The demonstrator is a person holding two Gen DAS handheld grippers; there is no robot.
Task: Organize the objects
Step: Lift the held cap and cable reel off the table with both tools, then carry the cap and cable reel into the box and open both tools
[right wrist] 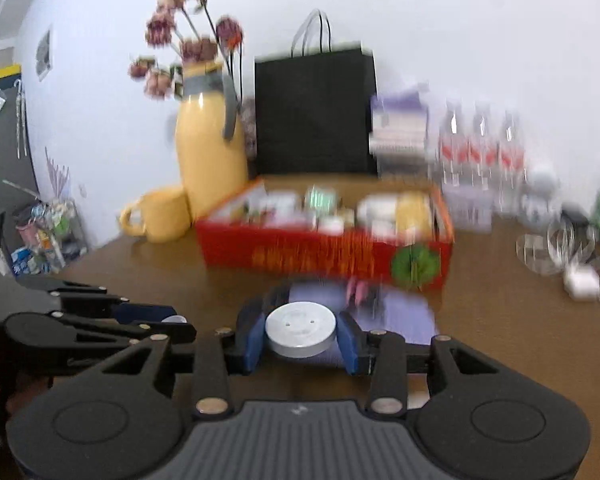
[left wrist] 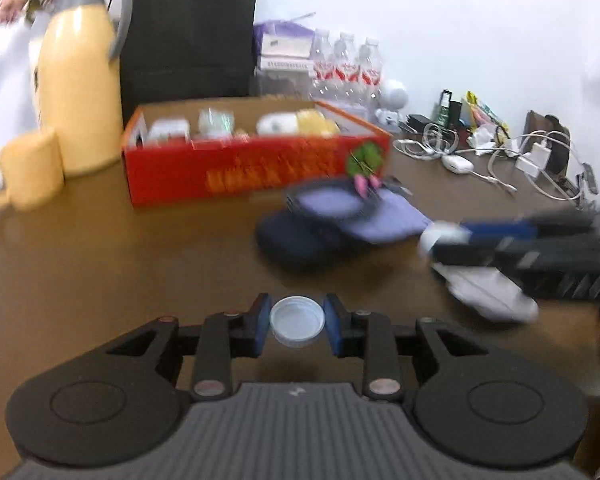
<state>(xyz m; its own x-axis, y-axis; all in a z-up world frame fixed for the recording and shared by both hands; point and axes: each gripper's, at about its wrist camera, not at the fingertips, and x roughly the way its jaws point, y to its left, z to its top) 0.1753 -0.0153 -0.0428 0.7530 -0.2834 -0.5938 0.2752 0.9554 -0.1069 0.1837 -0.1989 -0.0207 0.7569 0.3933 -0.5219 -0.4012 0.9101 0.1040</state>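
Observation:
My left gripper (left wrist: 297,322) is shut on a small white cap (left wrist: 297,321), open side up, held above the brown table (left wrist: 100,264). My right gripper (right wrist: 300,334) is shut on a round silver-white puck (right wrist: 300,334) with two small holes on top. The right gripper also shows in the left wrist view (left wrist: 436,246), holding something white. The left gripper shows at the left of the right wrist view (right wrist: 156,320). An open red box (left wrist: 256,164) with several small items stands behind; it also shows in the right wrist view (right wrist: 324,252). A purple cloth with a dark dish (left wrist: 340,208) lies before it.
A yellow jug (left wrist: 80,76) and yellow mug (left wrist: 28,168) stand left of the box, a black paper bag (left wrist: 188,36) behind. Water bottles (left wrist: 346,68) and tangled white cables and chargers (left wrist: 500,156) lie at the right. A white object (left wrist: 488,288) lies under the right gripper.

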